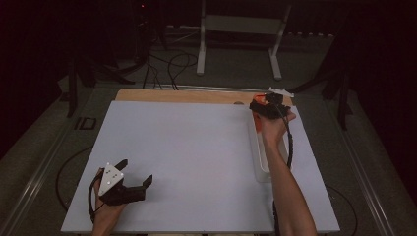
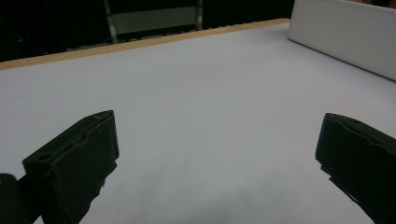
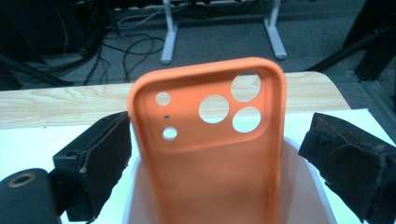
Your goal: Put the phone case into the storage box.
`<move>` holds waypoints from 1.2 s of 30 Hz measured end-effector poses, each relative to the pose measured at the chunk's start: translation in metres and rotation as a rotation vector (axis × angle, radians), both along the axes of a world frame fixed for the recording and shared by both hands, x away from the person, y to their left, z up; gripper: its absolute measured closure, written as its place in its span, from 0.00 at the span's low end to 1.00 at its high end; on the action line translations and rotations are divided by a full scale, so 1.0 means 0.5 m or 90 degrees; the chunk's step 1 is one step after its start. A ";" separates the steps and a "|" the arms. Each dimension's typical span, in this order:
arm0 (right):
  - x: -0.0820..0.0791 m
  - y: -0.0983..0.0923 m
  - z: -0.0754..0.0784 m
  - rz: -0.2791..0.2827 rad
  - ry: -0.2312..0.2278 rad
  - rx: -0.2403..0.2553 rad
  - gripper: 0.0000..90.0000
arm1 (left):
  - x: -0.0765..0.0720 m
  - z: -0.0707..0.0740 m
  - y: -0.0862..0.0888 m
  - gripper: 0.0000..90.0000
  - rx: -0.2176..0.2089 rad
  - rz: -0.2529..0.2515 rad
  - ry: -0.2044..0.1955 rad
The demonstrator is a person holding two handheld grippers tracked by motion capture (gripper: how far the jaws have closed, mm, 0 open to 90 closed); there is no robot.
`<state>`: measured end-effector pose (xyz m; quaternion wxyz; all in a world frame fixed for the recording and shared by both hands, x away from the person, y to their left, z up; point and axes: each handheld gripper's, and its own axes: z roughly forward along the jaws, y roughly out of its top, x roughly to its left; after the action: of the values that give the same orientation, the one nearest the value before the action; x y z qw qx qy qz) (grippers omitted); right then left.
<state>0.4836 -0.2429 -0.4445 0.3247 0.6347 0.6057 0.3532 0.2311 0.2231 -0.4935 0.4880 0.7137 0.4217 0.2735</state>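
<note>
Surface [image 1: 196,162] comes first: a large, flat, matte white sheet with straight edges, and along its far edge a strip of pale wood [image 1: 187,95] with visible grain. Most of this white area is bare from the near edge to the far edge, so there is wide open room in the middle and on the left side.

Next is the tray [image 1: 261,162], a long, narrow white container with smooth low walls and rounded corners, lying along the right edge of the surface and reaching toward the far right corner.

The left hand-held gripper [image 1: 135,173] rests near the near left corner, black, blocky and hard-looking, with a grey three-cornered plate on top. Its jaws stand wide apart with only bare white surface between them.

The right hand-held gripper [image 1: 265,105] is at the far right corner, above the far end of the tray. Its jaws, covered with rough black padding, stand apart on both sides of the phone case [image 3: 212,149]; the left pad is just at the case's edge and the right pad is clear of it.

The phone case is orange, smooth and slightly rubbery, with rounded corners, a raised rim and several round camera holes. It stands upright in the far end of the tray, its open inner side toward the right hand-held gripper.
</note>
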 end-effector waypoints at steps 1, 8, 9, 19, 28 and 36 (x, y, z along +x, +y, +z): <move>0.000 -0.001 0.001 0.000 -0.002 0.001 0.08 | 0.000 0.000 0.000 0.00 0.000 0.000 0.000; -0.005 -0.012 0.011 0.001 -0.016 0.012 0.08 | 0.000 0.000 -0.001 0.00 0.002 -0.001 0.000; -0.006 -0.014 0.013 0.001 -0.019 0.014 0.08 | 0.000 0.000 -0.001 0.00 0.002 -0.002 0.001; -0.015 -0.020 0.022 0.021 -0.020 0.017 0.08 | 0.000 -0.001 -0.002 0.00 0.003 -0.003 0.001; -0.027 -0.011 0.030 0.058 -0.018 0.005 0.09 | 0.001 -0.001 -0.002 0.00 0.002 -0.003 0.001; -0.046 0.014 0.040 0.114 -0.010 -0.009 0.09 | 0.001 -0.001 -0.002 0.00 0.001 -0.003 0.001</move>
<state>0.4607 -0.2358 -0.4245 0.3011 0.5730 0.6601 0.3811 0.2316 0.2223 -0.4939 0.4877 0.7151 0.4203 0.2721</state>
